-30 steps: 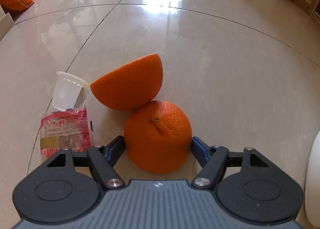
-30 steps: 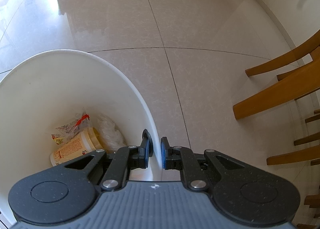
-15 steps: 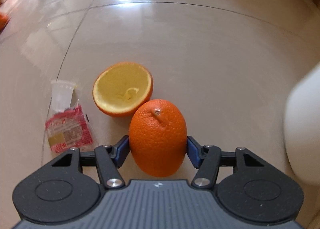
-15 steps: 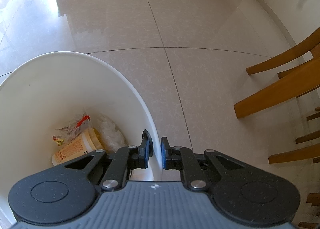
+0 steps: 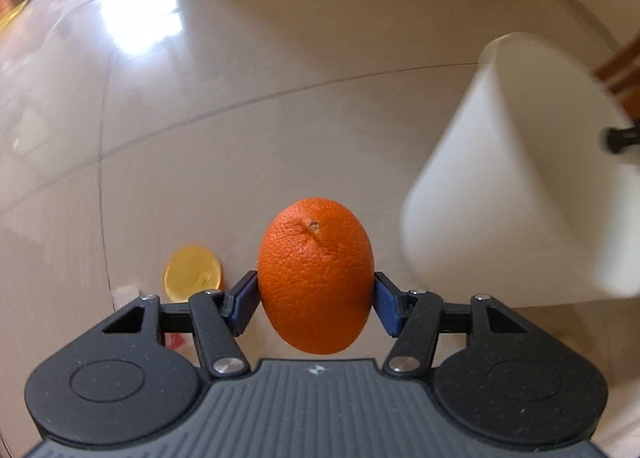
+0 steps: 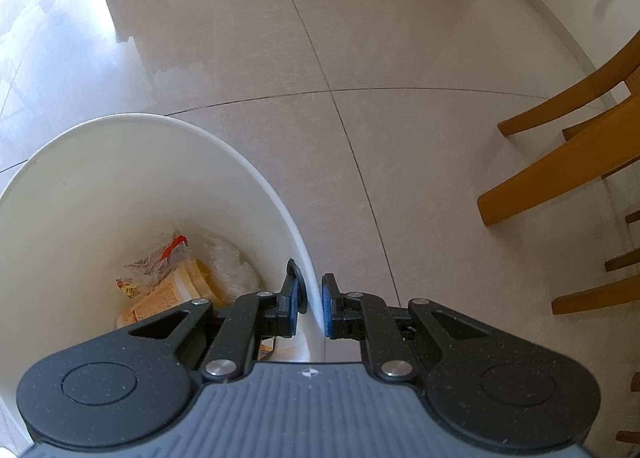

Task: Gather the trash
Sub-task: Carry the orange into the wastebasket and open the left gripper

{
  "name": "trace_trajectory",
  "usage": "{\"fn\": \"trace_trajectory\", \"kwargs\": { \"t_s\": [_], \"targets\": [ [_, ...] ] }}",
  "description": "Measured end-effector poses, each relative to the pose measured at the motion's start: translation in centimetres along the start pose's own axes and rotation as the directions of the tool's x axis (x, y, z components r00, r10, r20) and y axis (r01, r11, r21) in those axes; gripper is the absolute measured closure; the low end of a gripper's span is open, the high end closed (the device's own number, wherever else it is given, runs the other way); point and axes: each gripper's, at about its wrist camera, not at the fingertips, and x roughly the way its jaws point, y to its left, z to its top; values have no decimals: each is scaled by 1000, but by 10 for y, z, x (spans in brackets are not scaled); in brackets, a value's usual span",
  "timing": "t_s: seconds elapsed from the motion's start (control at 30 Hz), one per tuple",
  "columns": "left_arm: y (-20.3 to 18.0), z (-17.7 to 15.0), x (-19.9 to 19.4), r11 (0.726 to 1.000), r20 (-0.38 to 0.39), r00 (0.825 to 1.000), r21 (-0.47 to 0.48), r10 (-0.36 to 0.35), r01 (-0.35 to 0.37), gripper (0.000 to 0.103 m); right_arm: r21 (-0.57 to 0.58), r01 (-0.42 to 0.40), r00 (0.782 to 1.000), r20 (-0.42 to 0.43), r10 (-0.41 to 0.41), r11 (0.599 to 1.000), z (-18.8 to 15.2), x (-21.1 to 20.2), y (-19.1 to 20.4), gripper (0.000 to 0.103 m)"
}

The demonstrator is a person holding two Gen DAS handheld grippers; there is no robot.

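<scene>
Left gripper [image 5: 316,300]: clamped on the orange peel half [image 5: 316,278] at lower centre of the left wrist view, blue pads pressing its two flanks at the widest part, dome and stem scar facing the camera. The piece hangs clear of the tiled floor [image 5: 240,118]. Judgement: a hollow rind, light, springy rather than stiff; it gives under pressure, and the pebbled skin offers fair friction. A grip across the widest part is sound; harder squeezing risks folding the shell and letting it slip out.

Second peel half [image 5: 192,272]: on the floor at lower left of the same view, pale inside facing up, just beside the left finger. Judgement: best taken across its rim.

White bin [image 5: 520,186]: right side of the left wrist view, blurred, near the held peel.

Right gripper [image 6: 312,306]: pinched on the bin's rim [image 6: 308,278] at lower centre of the right wrist view, one pad inside, one outside. Wrappers [image 6: 160,262] and a tub [image 6: 160,302] lie at the bottom
</scene>
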Motion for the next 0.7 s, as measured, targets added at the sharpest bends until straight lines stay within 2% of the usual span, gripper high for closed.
{"fn": "trace_trajectory", "kwargs": {
  "t_s": [0.17,0.27,0.33,0.53,0.6,0.63,0.67,0.7],
  "targets": [
    [-35,30,-60,991,70,993,99,-97,90,43,-6,12,1000,2,-12,1000,-1,2,2,89],
    [-58,43,-81,978,90,985,158,-148,133,43,-7,16,1000,2,-16,1000,-1,2,4,89],
    [-75,51,-89,970,97,979,182,-179,160,43,-8,18,1000,1,-17,1000,-1,2,5,89],
    [-99,57,-82,952,99,963,209,-250,226,42,-9,21,1000,1,-21,1000,0,1,7,89],
    [-104,56,-82,948,86,961,210,-262,239,34,-10,19,1000,2,-19,1000,-1,2,7,89],
    [-107,57,-80,949,85,962,206,-259,237,26,-11,19,1000,2,-19,1000,-1,1,7,89],
    [-108,58,-79,952,93,963,201,-254,231,22,-13,18,1000,3,-18,1000,-1,1,7,89],
    [-107,59,-79,952,102,962,201,-254,230,21,-13,17,1000,4,-17,1000,-1,2,6,89]
  ]
}}
